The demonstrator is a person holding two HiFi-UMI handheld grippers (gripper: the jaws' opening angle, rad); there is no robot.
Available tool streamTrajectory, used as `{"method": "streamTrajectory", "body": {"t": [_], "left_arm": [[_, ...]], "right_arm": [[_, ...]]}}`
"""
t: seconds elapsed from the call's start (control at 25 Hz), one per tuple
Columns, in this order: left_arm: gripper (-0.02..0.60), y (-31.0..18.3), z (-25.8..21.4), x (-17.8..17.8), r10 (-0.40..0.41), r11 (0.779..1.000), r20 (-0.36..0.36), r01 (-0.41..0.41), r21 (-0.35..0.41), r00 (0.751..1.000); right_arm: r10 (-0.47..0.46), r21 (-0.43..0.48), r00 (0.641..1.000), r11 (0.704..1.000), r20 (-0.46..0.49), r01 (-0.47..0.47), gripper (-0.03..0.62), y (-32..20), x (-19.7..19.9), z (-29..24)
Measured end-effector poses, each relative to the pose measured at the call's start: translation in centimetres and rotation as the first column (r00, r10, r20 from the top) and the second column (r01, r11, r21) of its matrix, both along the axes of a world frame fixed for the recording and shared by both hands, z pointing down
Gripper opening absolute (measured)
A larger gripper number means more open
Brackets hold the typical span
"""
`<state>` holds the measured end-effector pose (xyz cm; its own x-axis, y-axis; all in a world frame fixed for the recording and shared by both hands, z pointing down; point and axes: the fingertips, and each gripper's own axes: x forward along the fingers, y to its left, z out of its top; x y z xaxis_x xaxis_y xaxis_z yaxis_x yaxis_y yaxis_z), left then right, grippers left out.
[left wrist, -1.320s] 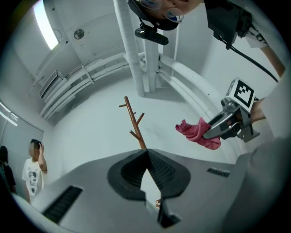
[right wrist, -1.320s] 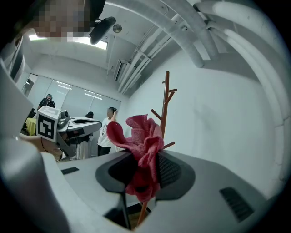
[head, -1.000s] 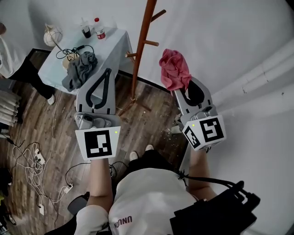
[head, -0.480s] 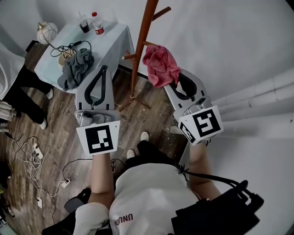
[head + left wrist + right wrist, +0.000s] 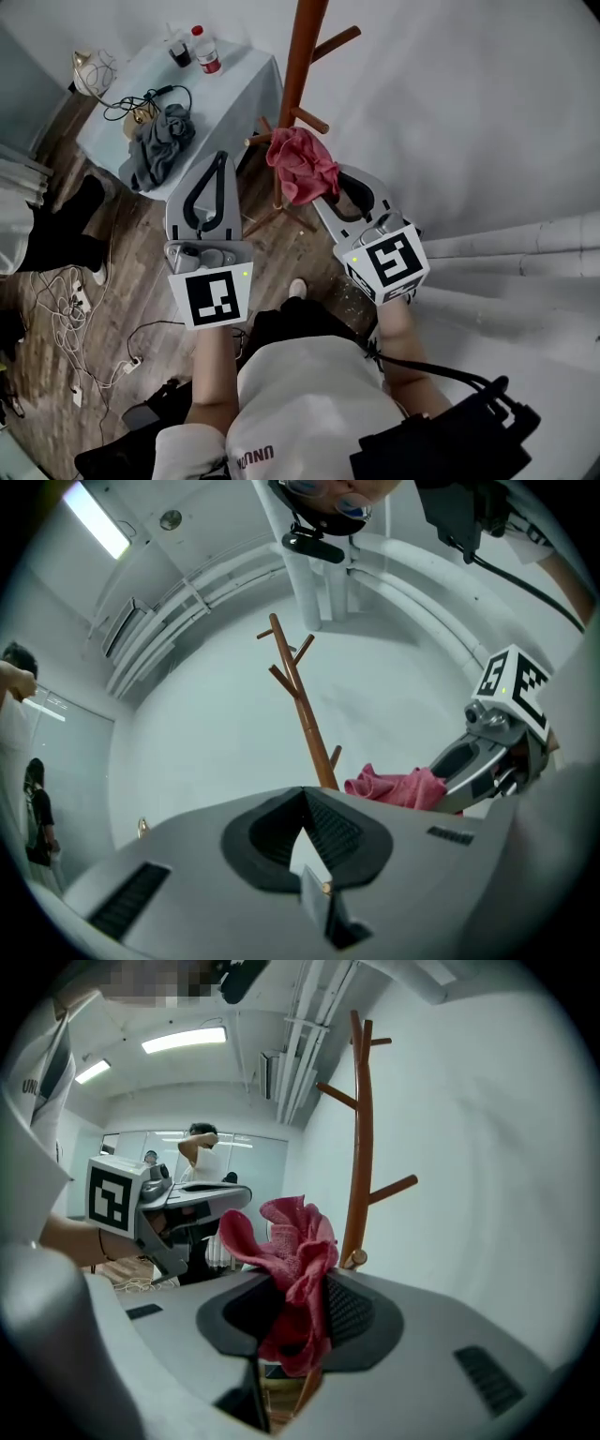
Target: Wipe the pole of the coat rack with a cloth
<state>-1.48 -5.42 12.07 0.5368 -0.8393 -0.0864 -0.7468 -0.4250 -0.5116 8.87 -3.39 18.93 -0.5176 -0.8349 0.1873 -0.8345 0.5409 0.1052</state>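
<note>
One red cloth (image 5: 300,165) sits pinched in the right gripper (image 5: 324,193), with the upright pole (image 5: 302,58) close at 11 o'clock. The left gripper (image 5: 221,159) is pressed together, empty.

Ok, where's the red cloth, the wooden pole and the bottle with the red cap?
cloth (image 5: 302,167), head view, middle of the bunch.
pole (image 5: 301,56), head view, upper shaft.
bottle (image 5: 207,58), head view, its body.

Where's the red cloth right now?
Head view, centre: the red cloth is clamped in the right gripper, close beside the coat rack pole.
</note>
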Motion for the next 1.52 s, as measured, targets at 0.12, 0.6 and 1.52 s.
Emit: {"method": "streamTrajectory", "body": {"t": [0.12, 0.6, 1.52], "left_arm": [[0.014, -1.0, 1.4, 0.7, -0.020, 0.999, -0.008, 0.019, -0.037, 1.000], [0.014, -5.0, 6.4, 2.7, -0.039, 0.996, -0.027, 0.037, -0.087, 0.999], [0.014, -8.3, 18.6, 2.9, -0.033, 0.961, -0.054, 0.016, -0.277, 0.998]], "right_arm": [[-0.008, -0.040, 0.999, 0.999, -0.034, 0.006, 0.137, -1.6, 0.5, 2.2], [0.180, -0.173, 0.983, 0.970, 0.029, -0.172, 0.137, -7.1, 3.8, 8.7], [0.179, -0.199, 0.983, 0.965, 0.031, -0.170, 0.138, -11.3, 3.2, 13.7]]}}
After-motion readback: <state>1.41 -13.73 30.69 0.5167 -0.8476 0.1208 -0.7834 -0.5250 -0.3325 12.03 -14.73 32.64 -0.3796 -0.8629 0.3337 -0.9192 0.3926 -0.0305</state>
